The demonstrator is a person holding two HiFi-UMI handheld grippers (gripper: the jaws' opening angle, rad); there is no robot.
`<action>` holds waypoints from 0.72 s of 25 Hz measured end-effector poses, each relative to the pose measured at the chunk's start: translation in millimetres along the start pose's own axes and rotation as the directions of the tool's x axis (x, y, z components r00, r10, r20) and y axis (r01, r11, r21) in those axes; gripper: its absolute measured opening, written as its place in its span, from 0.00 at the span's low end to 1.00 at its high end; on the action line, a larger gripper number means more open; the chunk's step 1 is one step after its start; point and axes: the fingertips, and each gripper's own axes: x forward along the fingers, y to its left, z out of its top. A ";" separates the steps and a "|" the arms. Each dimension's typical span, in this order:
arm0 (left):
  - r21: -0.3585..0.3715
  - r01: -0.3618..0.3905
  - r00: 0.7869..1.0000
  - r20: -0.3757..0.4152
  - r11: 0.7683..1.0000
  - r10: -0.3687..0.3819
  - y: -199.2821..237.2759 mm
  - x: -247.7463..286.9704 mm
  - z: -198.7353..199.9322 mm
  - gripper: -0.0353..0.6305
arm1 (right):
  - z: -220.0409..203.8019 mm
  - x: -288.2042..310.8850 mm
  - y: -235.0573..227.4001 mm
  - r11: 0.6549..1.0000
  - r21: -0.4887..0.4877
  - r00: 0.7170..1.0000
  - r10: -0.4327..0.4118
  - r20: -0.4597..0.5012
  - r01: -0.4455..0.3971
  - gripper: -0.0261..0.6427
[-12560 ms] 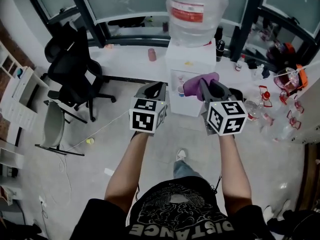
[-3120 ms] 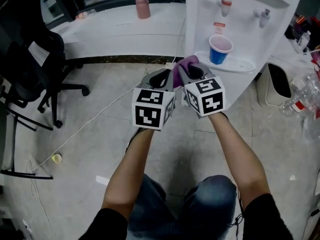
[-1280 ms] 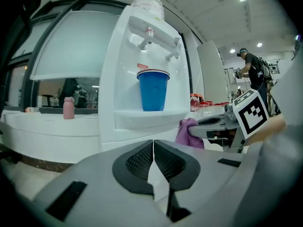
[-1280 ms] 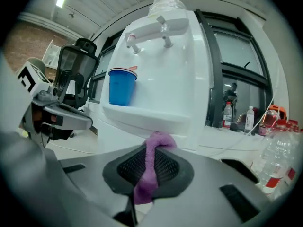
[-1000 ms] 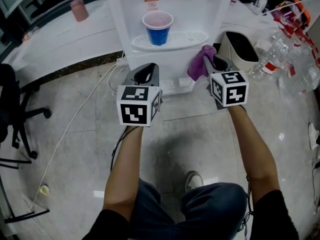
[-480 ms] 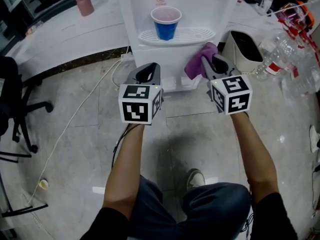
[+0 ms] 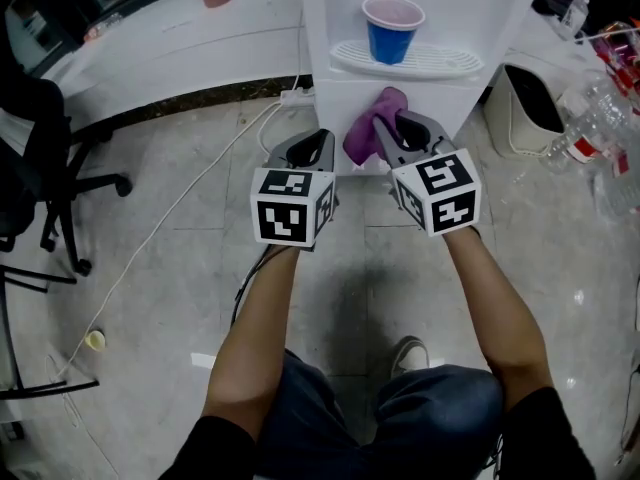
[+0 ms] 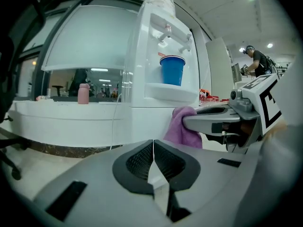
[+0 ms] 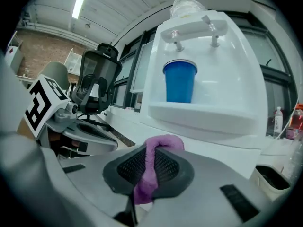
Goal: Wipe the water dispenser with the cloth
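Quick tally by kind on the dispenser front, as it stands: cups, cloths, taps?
Blue cup: 1
Purple cloth: 1
Taps: 2
Total: 4

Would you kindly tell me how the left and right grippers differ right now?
The left gripper is shut on nothing; the right gripper is shut on the purple cloth. The right gripper sits slightly nearer the water dispenser than the left gripper. Both point at it.
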 end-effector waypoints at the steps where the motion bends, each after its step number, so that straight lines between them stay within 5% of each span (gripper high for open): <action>1: 0.004 -0.013 1.000 -0.005 1.000 0.013 5.1 -2.6 -3.1 0.09 | -1.2 6.4 8.4 1.000 0.003 1.000 0.017 0.004 -0.017 0.09; 10: 0.036 -0.059 0.998 -0.025 0.998 0.060 26.8 -31.7 -13.8 0.09 | -38.6 60.6 71.2 0.991 -0.002 0.991 0.134 -0.023 -0.134 0.09; 18: 0.090 -0.103 0.993 -0.040 0.991 0.107 45.8 -49.6 -18.2 0.09 | -80.9 91.1 84.7 0.991 0.010 0.988 0.131 -0.083 -0.130 0.09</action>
